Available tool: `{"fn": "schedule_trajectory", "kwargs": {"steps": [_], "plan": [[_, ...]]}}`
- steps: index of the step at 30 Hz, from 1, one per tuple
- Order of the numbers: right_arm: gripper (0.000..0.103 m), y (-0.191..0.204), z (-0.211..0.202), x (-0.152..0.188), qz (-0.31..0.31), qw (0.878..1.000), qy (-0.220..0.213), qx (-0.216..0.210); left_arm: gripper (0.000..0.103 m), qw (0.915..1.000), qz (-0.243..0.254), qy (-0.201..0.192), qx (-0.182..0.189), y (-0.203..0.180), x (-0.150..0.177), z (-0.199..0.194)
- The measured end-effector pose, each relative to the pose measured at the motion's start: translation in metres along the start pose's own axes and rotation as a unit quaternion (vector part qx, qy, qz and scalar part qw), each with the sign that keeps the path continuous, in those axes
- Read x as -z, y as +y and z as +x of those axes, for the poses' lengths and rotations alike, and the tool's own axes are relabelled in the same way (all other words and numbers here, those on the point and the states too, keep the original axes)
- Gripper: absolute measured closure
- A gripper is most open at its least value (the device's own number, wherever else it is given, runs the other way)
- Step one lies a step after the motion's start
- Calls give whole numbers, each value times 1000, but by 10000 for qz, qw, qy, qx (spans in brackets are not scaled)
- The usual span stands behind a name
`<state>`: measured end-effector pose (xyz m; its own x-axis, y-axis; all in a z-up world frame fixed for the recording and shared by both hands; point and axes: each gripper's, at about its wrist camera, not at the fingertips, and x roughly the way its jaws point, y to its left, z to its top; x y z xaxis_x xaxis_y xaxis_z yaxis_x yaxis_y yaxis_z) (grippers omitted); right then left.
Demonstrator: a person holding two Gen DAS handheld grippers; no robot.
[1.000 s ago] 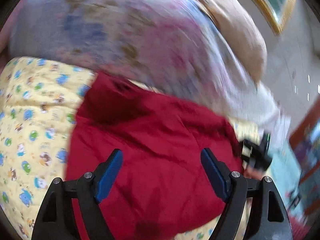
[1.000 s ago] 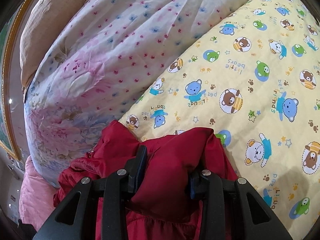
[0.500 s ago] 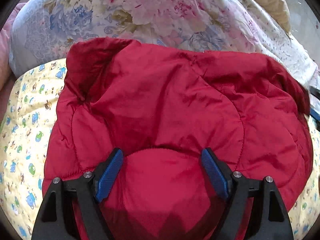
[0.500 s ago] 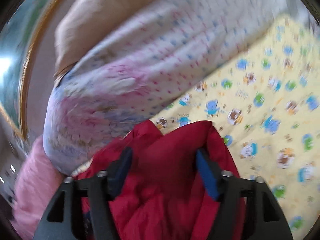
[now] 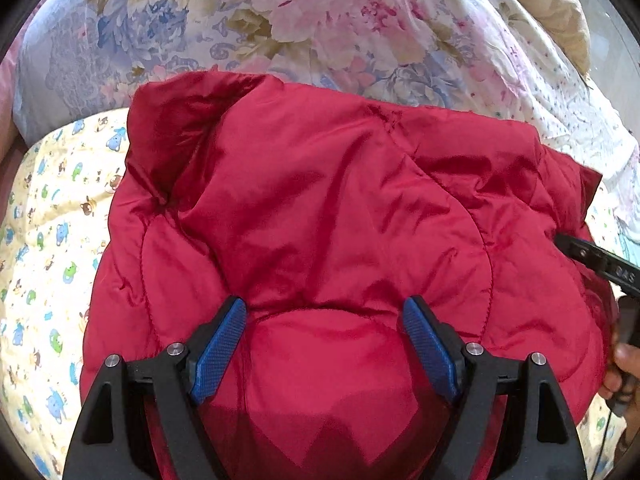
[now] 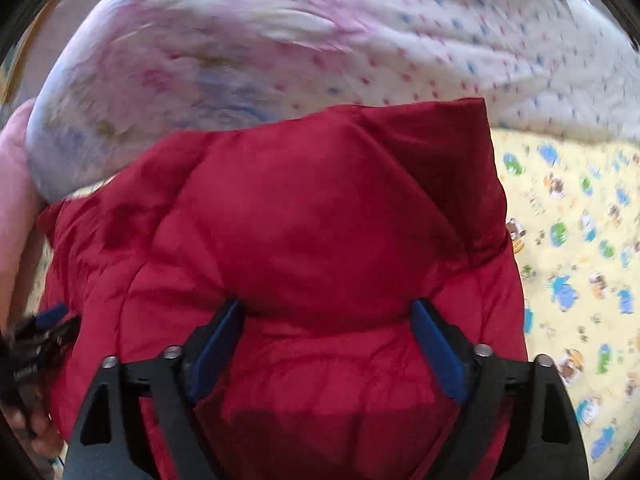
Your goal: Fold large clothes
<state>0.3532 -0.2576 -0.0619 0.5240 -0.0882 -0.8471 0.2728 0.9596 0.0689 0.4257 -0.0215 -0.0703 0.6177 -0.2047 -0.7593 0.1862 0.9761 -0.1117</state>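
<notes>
Grippers (image 5: 326, 344) (image 6: 326, 344) angled down over jacket (image 5: 320, 208), right opening.

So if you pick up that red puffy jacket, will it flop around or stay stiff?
Probably floppy: the red jacket is creased and sags over its own folds. Its quilted, puffy panels suggest it is light for its size. The shiny fabric might slip between the blue pads of the hand-held gripper.
</notes>
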Motion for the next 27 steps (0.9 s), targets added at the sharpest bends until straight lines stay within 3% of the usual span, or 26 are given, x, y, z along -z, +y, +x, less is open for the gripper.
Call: {"fn": "schedule_trajectory", "kwargs": {"steps": [6,13,21,27], "plan": [[7,-7,20,-12,149,9998,160,16,21,9996,-229,120,73,6,-15,16],[7,-11,13,-9,159,9998,79,-92,22,9981,-459,-111,407,20,-3,-19],[7,-16,-19,-3,177,9997,-118,-155,22,9922,-997,-398,629,62,13,-65],[7,-27,-51,5,217,9991,-249,-251,22,9913,-1116,-551,437,80,26,-78]]}}
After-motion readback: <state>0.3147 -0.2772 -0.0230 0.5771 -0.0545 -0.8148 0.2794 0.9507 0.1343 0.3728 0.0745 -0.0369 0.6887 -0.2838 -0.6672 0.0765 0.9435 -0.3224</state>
